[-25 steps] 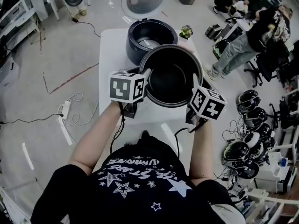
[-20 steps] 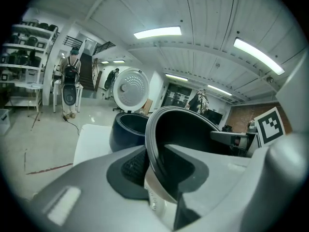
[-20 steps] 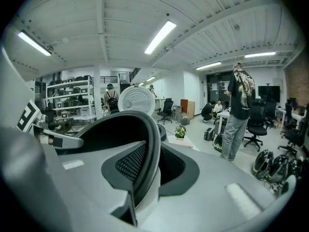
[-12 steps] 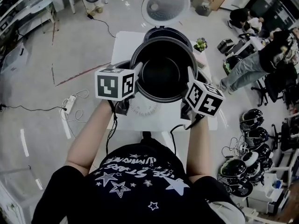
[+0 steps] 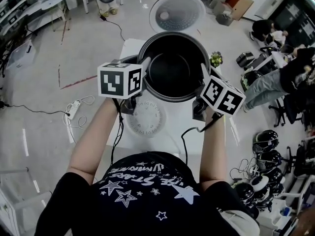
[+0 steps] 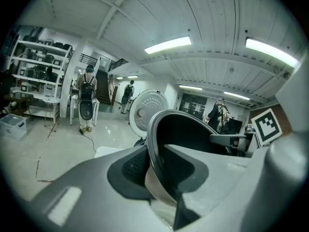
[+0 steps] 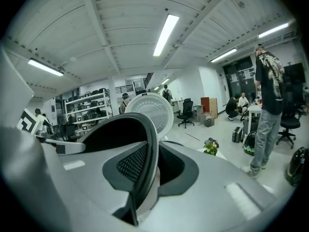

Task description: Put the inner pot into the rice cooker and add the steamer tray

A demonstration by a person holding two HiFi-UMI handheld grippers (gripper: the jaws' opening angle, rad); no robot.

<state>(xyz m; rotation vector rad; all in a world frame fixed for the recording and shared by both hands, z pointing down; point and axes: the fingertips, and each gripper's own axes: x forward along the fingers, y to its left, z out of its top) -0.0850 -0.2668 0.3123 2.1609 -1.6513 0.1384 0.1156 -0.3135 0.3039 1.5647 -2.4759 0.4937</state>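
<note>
- Carefully, then: nearest the person, the steamer tray [image 5: 143, 118] is lying flat on the white table [image 5: 167, 136] with nothing touching it. It is waiting its turn and is best left alone for now.
- Just beyond it, the left gripper [image 5: 146, 67] is clenching the left rim of the inner pot [image 5: 173, 68], with the wall pinched between its pads. The right gripper [image 5: 203, 75] is grasping the opposite rim, its jaws having just been closing further on that edge.
- The pot is hanging in the air between them, mouth up and roughly level, so both hands are needing to travel together. One side dropping would be tilting the pot and straining two thin rim grips.
- Beneath and behind, the rice cooker [image 5: 177, 12] is mostly hiding under the pot, with only its round lid standing open at the far side. I judge the pot is hovering about over the well, so centring it and then lowering it straight is looking like the sound course.
- Both grips are worth keeping tight until the pot is sitting fully down, clear of that lid.
</note>
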